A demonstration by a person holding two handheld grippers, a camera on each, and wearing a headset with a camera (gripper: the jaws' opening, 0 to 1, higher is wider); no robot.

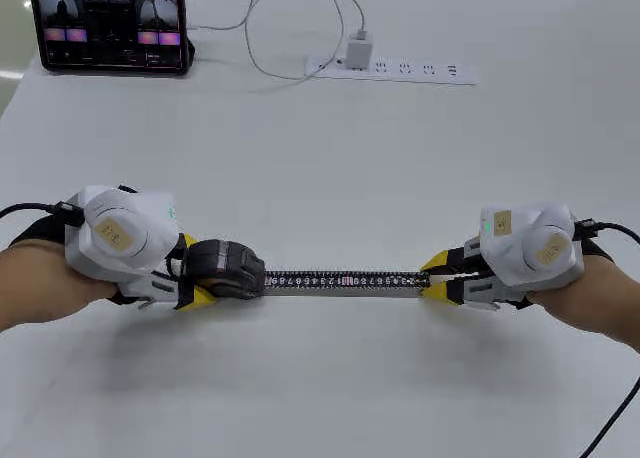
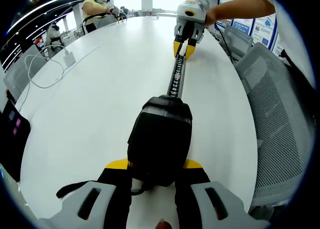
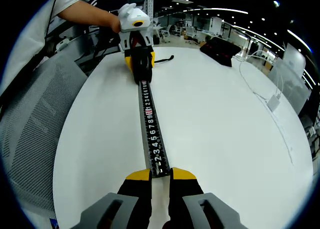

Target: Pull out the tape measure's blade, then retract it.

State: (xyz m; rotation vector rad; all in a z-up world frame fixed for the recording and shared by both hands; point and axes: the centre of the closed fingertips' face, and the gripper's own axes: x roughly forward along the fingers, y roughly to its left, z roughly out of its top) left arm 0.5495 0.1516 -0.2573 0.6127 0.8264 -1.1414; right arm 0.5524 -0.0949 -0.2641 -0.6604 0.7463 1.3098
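A black tape measure case (image 1: 224, 269) rests on the white table, with my left gripper (image 1: 195, 273) shut on its rear. In the left gripper view the case (image 2: 160, 139) sits between the yellow-tipped jaws. Its blade (image 1: 345, 280) runs out to the right, lying flat along the table. My right gripper (image 1: 436, 276) is shut on the blade's end. In the right gripper view the numbered blade (image 3: 151, 131) stretches away from my right gripper (image 3: 160, 175) to the case (image 3: 141, 64) and my left gripper (image 3: 136, 53). The left gripper view shows the far right gripper (image 2: 184, 48) on the blade (image 2: 176, 76).
A tablet (image 1: 110, 23) with a lit screen stands at the back left. A white power strip (image 1: 400, 70) with a charger (image 1: 358, 52) and cables lies at the back. A mesh chair (image 2: 280, 119) stands beside the table edge. People sit further off.
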